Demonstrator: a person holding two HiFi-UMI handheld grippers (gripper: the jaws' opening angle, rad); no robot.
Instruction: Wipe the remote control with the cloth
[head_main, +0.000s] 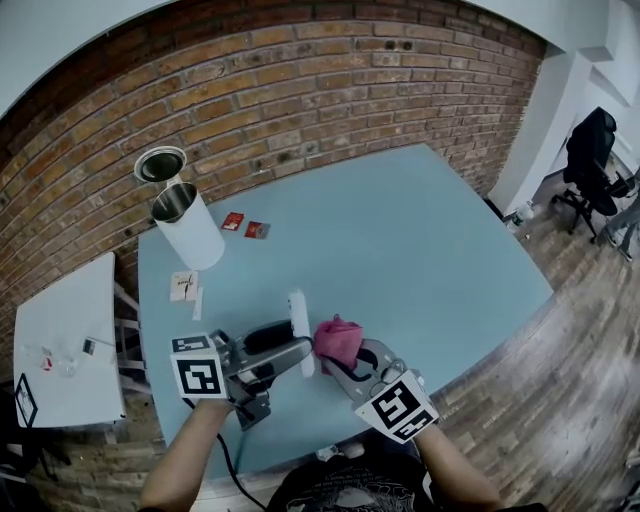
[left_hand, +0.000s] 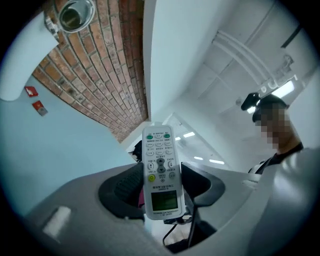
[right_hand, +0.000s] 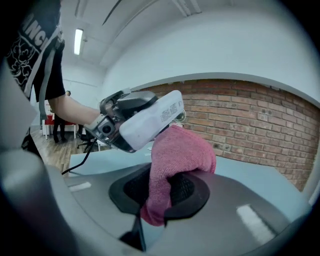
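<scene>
Wiping looks underway: left hand-held gripper (left_hand: 159, 192) clamps the remote control (left_hand: 159, 150) up off the desk (head_main: 420, 250), right hand-held gripper (right_hand: 162, 192) pinches the pink cloth (right_hand: 180, 155) against its back. Next I'd guess a steady drag lengthwise.
</scene>
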